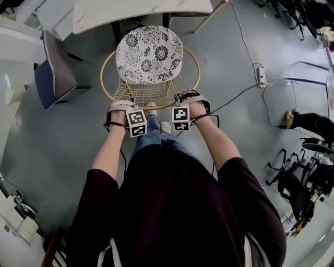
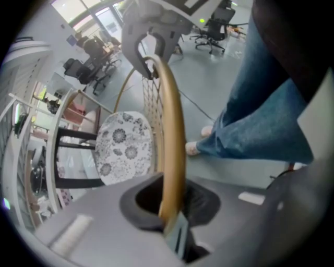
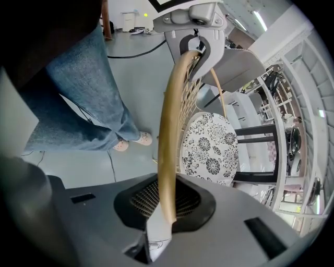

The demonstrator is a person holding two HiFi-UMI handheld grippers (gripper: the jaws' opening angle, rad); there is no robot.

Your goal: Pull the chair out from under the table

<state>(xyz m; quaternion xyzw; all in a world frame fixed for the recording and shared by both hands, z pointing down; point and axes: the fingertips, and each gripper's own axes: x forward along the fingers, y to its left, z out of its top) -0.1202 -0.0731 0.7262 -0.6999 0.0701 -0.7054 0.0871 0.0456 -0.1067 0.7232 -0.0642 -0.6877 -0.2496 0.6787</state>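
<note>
The round wire chair (image 1: 148, 55) with a black-and-white floral cushion is seen on the grey floor (image 1: 62, 151), just in front of the white marble-topped counter (image 1: 130, 13). Its tan hoop backrest rim (image 3: 168, 141) is clamped by the left gripper (image 1: 121, 106) and the right gripper (image 1: 189, 97), each with jaws nearly closed on it.

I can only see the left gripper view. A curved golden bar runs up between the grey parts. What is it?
Observer: The head view shows it: the golden hoop ringing a round chair with a flowered seat.
Operator: Does anything else hold it?
Observer: Yes. The right gripper view shows the right gripper shut on the same hoop, beside the left gripper.
Operator: Anything on the floor nearby?
Observer: A power strip lies off to the person's right, apart from the chair.
</note>
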